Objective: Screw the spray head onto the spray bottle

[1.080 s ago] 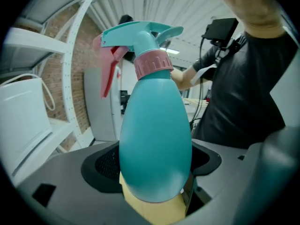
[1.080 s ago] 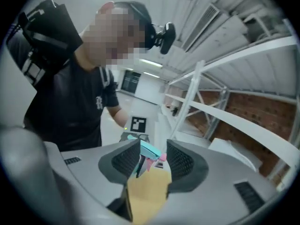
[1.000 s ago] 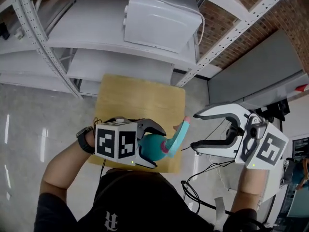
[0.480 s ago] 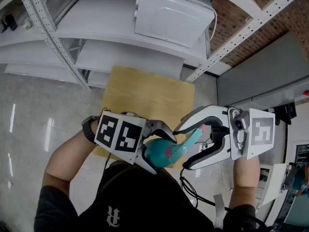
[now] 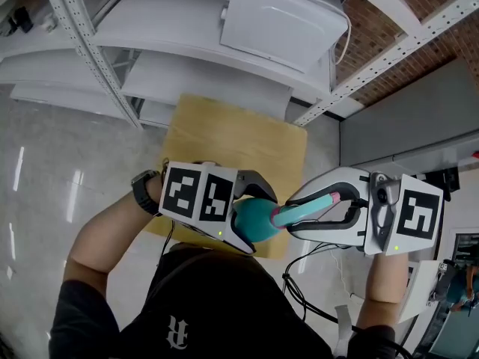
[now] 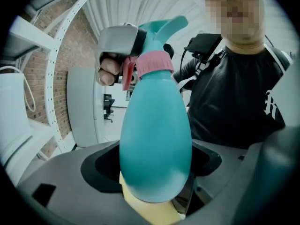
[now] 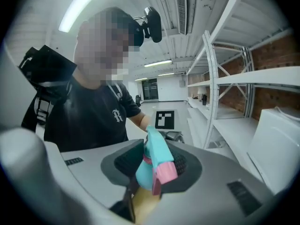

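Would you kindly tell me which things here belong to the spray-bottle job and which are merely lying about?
Job in hand:
spray bottle
spray head

Lying about:
wooden table
white box
metal shelving

The teal, egg-shaped spray bottle (image 5: 254,219) hung on its side in the air over the near edge of the table (image 5: 224,137). The teal, pink-collared spray head (image 5: 310,206) sat on its neck, reaching rightward past the table's near right corner.
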Demonstrator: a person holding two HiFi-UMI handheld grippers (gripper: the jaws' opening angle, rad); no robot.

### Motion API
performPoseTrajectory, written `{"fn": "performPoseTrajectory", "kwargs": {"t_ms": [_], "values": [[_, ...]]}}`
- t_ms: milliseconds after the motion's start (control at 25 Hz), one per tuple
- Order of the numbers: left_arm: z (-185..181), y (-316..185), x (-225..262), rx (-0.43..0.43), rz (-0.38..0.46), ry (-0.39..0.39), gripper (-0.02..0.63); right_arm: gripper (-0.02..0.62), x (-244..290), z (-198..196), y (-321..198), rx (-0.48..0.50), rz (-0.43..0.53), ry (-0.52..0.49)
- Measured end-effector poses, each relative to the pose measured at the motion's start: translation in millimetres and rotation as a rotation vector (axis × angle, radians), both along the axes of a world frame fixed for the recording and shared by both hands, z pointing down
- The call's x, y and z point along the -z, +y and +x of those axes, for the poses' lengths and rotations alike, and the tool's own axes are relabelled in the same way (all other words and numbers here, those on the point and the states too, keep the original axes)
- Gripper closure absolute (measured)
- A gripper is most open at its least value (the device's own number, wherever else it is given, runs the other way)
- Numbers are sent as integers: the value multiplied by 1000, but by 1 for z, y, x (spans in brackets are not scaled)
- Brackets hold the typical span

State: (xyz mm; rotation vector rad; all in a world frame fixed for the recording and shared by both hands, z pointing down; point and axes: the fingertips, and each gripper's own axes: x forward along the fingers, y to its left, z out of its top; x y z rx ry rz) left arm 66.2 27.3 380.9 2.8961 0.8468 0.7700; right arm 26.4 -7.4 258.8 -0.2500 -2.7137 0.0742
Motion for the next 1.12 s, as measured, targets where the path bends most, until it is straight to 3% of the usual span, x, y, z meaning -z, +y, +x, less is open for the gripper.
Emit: {"fn": "performPoseTrajectory", "kwargs": {"t_ms": [160, 520, 680, 880, 1120], "values": [[-4, 11, 3, -85, 16, -3, 204, 491, 1, 3, 12, 95, -34, 3], [-13, 47, 18, -313, -66, 66, 204, 499, 13, 1, 37, 352, -78, -76], [-12, 42, 20, -300, -61, 104, 204, 499, 14, -2, 30, 349, -127, -145], [-13, 22, 6, -213, -86, 91, 204, 499, 0, 0, 9, 252, -144, -211], [-15, 37, 3, -280, -112, 77, 204, 502, -2, 7, 12, 310, -164, -222]]}}
